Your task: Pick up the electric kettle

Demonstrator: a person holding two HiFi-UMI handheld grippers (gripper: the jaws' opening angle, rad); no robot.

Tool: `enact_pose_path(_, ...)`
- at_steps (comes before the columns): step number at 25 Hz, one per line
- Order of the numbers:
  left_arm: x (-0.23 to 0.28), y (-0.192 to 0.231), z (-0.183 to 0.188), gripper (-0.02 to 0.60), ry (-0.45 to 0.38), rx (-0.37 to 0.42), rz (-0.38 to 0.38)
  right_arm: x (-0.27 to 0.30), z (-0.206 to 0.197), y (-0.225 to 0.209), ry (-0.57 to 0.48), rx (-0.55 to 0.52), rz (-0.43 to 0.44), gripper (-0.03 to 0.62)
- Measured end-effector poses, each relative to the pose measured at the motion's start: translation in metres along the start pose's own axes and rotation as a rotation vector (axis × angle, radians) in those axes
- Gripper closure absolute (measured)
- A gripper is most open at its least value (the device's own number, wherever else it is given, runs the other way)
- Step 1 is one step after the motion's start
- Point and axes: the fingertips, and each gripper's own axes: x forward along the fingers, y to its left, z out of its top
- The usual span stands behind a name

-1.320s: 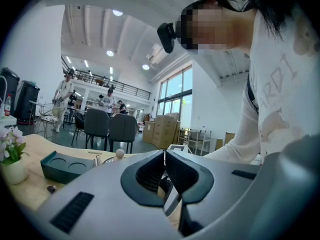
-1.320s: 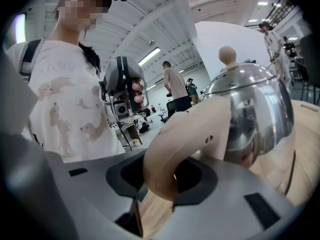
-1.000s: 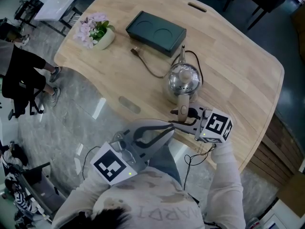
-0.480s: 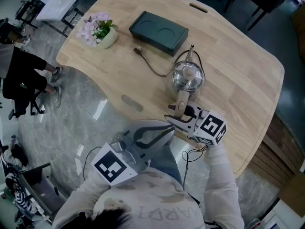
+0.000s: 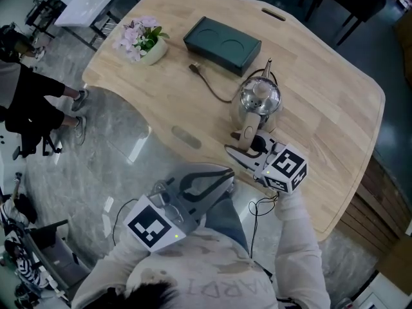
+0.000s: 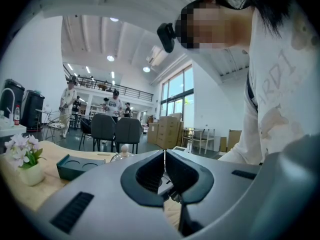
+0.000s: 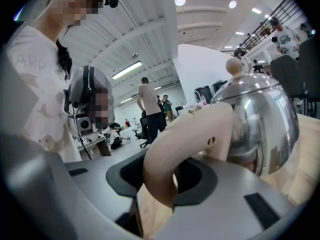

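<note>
Clamped the kettle (image 5: 259,100) by its cream handle (image 7: 185,139) in the right hand-held gripper (image 5: 244,148).

Carried the left hand-held gripper (image 6: 164,171) low by the body, jaws together on nothing. Gripped only the handle's curved end, so risked the steel body swinging or slipping free in a lift. Risked a snag from the cord (image 5: 212,85) trailing toward the green box (image 5: 222,40). Worked near the front edge of a pale wooden tabletop (image 5: 322,89), with flowers (image 5: 145,40) at its corner and polished grey floor around.

Silver kettle (image 5: 261,100) with cream handle (image 5: 248,132); dark green box (image 5: 222,37); pale wood table (image 5: 322,89)
</note>
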Motion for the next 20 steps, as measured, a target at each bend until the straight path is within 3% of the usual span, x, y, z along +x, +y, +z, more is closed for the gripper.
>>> enact_pose_path(9,-0.033,-0.008,0.006,0.568,-0.032,0.021,0.002,0.001,0.035,0.023,-0.042,-0.035,-0.055,0.457)
enact_pose_path(20,-0.103,-0.022,0.001,0.568,-0.072,0.045,-0.01,0.011,0.057,0.099,-0.073,-0.067,-0.131,0.457)
